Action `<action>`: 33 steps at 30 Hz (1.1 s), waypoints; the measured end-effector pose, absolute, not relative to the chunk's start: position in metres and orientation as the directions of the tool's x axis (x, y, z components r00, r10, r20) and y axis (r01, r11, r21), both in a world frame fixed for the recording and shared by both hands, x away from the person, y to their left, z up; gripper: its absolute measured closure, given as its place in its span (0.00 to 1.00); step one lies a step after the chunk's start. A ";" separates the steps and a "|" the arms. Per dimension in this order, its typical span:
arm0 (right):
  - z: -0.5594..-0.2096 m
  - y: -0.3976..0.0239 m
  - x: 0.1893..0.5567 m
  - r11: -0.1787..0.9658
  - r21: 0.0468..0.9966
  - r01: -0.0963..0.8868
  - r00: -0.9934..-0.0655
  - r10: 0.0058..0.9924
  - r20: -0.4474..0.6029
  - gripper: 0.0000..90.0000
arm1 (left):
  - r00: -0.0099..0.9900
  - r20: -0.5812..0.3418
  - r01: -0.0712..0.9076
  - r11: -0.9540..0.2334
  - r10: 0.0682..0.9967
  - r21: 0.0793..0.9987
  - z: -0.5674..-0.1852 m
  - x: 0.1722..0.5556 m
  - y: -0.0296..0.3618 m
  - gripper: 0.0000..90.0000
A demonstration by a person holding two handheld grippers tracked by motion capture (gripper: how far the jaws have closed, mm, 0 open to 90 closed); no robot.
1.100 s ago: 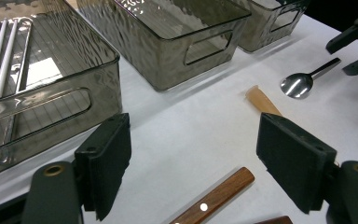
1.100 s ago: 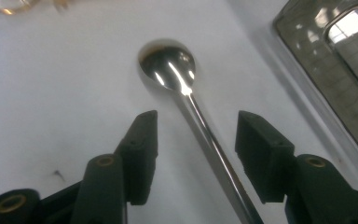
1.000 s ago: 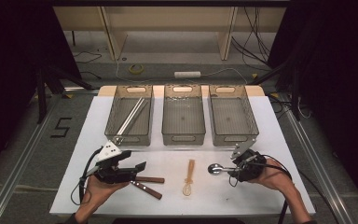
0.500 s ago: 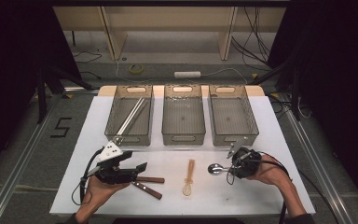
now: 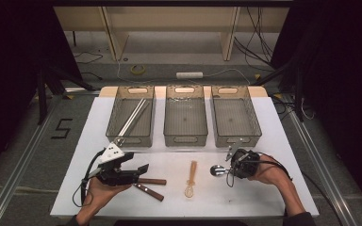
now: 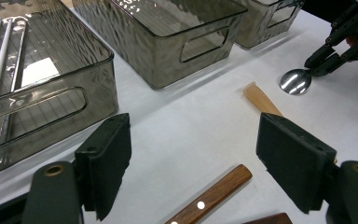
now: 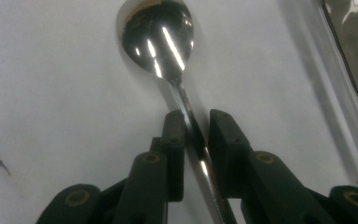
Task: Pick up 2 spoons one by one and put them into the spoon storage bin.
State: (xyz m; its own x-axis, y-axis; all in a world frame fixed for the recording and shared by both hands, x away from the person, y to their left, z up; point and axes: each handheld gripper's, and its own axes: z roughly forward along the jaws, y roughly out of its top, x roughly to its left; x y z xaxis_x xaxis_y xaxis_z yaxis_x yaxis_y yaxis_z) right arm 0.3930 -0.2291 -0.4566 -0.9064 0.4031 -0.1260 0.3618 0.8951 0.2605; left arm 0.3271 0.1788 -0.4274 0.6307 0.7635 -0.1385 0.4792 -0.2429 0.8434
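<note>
Right gripper view: right gripper [image 7: 192,128], fingers just closing around the handle of the spoon [image 7: 158,35], which lies right of centre near the worktop [image 5: 273,127] front edge. The thin handle could slip or pivot. Left gripper [image 6: 193,161] released. Three bins, two knives, one wooden spoon.

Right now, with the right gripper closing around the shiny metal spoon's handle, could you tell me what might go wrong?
The right gripper has just been closing on the shiny metal spoon; its thin handle lies slanted between the jaws, with a gap on one side, so it could twist or slip when lifted. The grip sits near the bowl end, so the spoon may hang unevenly. The light wooden spoon lies close by and could be knocked.
</note>
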 end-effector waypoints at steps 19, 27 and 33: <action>-0.454 -0.227 0.390 0.928 0.252 0.275 -0.925 0.327 -0.195 1.00 | 0.632 -0.138 0.479 -0.244 0.763 0.843 -0.427 0.327 0.179 0.29; -0.441 -0.226 0.388 0.913 0.297 0.280 -0.912 0.349 -0.213 1.00 | 0.628 -0.137 0.477 -0.240 0.766 0.846 -0.427 0.327 0.179 0.29; -0.426 -0.223 0.387 0.879 0.368 0.304 -0.898 0.393 -0.198 1.00 | 0.625 -0.138 0.476 -0.236 0.768 0.847 -0.427 0.327 0.180 0.29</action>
